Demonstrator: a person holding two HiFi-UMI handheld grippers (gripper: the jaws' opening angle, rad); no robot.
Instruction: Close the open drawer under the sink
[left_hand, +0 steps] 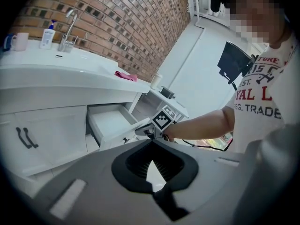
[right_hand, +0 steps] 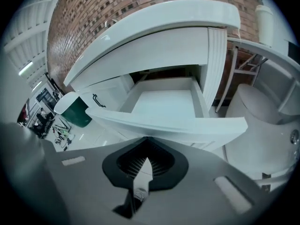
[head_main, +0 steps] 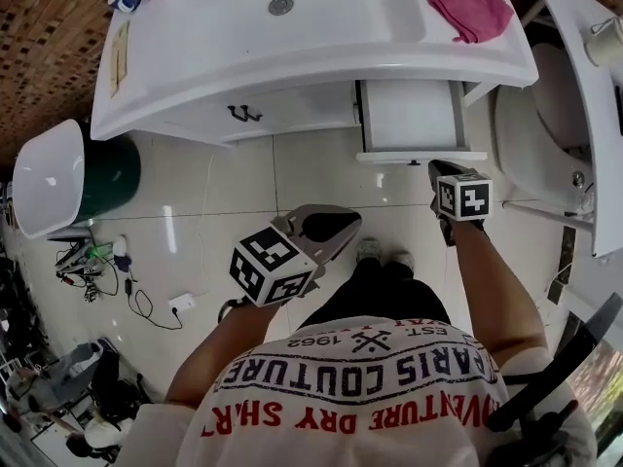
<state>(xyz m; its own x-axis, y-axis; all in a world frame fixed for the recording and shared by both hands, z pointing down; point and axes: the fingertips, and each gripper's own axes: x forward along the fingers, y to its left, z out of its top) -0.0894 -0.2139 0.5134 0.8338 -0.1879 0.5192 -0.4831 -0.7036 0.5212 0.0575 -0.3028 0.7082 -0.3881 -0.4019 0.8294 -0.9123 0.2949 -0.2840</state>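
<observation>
Your left gripper [head_main: 348, 228] has its jaws pressed together on nothing, and it hangs over the floor [head_main: 224, 183], well back from the cabinet. Your right gripper [head_main: 438, 168] has its jaws together too, also empty. Its tips sit right at the front panel of the drawer [head_main: 409, 115], though you can't tell whether they touch it. The drawer stands pulled out under the right side of the sink [head_main: 292, 27], bare inside. A pink cloth [head_main: 470, 8] lies on the sink top above it.
</observation>
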